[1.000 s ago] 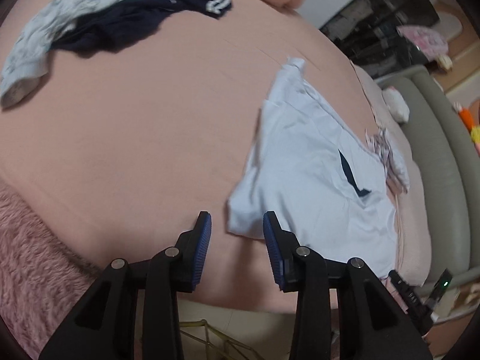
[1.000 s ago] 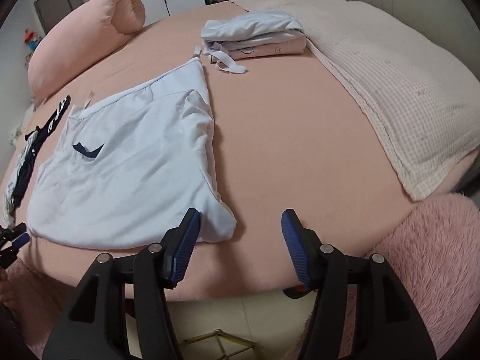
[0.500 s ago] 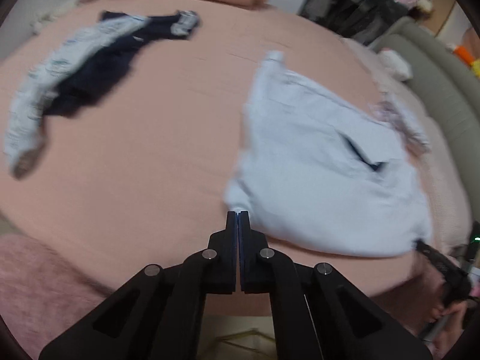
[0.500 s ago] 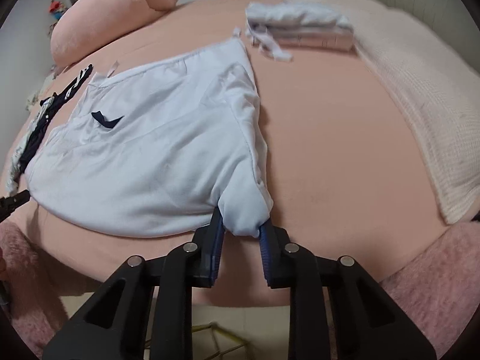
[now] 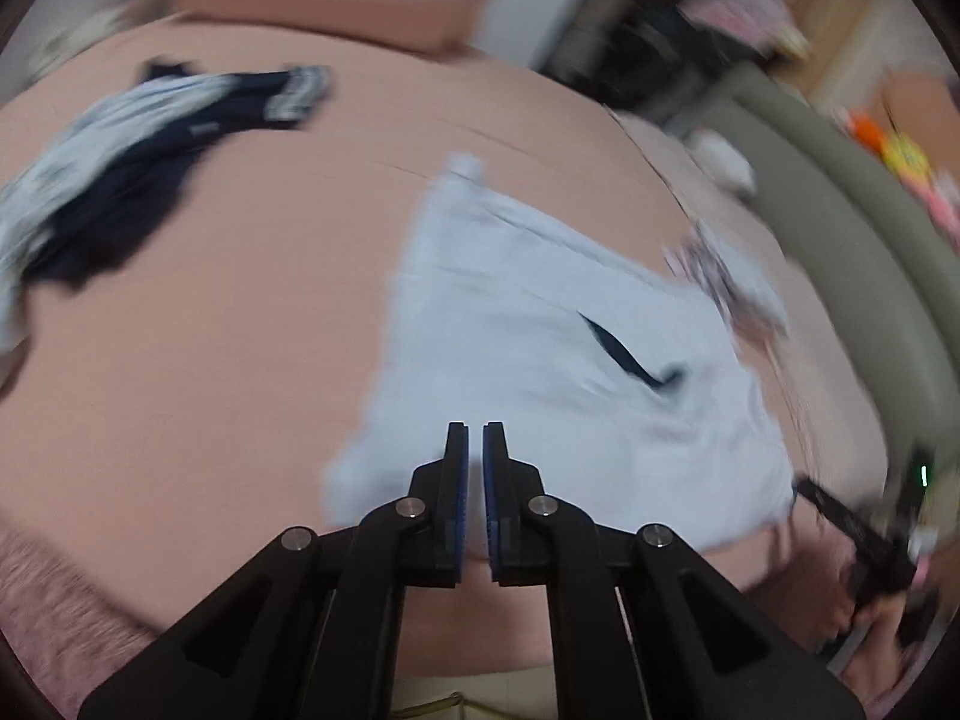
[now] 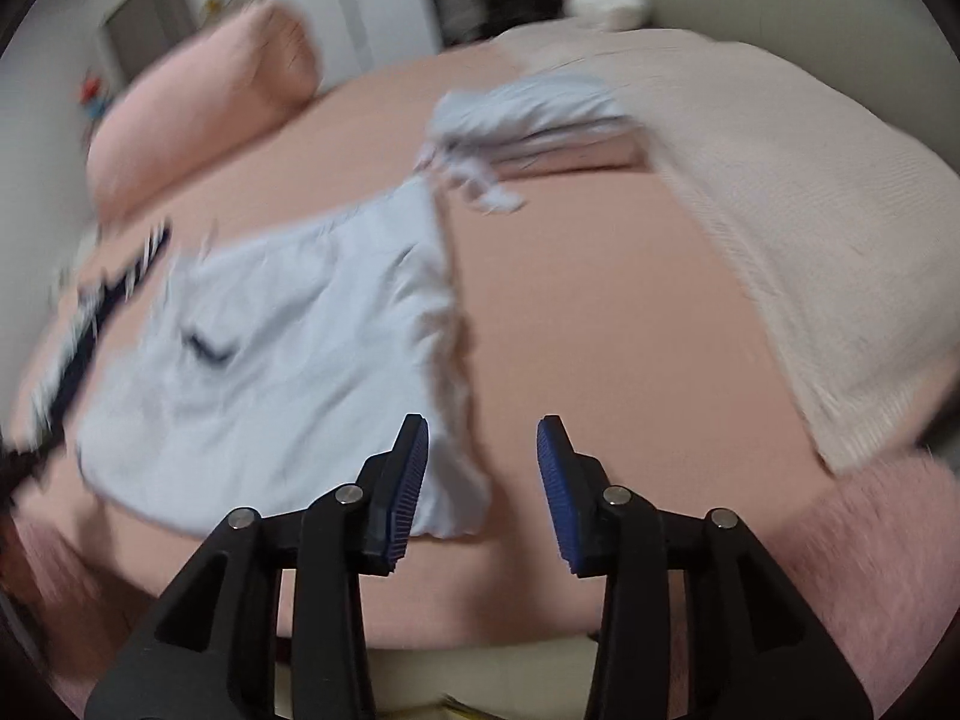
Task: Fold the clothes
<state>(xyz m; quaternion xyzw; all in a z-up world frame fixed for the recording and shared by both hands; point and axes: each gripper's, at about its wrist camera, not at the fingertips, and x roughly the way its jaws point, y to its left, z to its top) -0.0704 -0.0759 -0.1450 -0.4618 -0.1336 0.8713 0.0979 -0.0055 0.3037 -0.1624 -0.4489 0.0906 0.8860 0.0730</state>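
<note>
- Pink bed sheet [image 6: 600, 312] fills both views, with a pale waffle blanket [image 6: 780, 228] along its right side and a bolster pillow [image 6: 198, 132] at the far end.
- Light blue garment [image 5: 540, 360] lies spread flat near the close edge (a dark swoosh mark on it).
- Left gripper [image 5: 474, 438] is nearly closed, a thin slit between its pads; whether it pinches the cloth I cannot tell.
- Right gripper [image 6: 483, 438] is opening, the garment's corner just inside its left pad, not gripped.
- Folded stack [image 6: 540, 120] sits beyond; dark clothes [image 5: 120, 180] lie well apart.

Pink-sheeted bed [image 6: 600, 324], pink bolster [image 6: 204, 120] at white wall, grey-green headboard [image 5: 840, 228]
</note>
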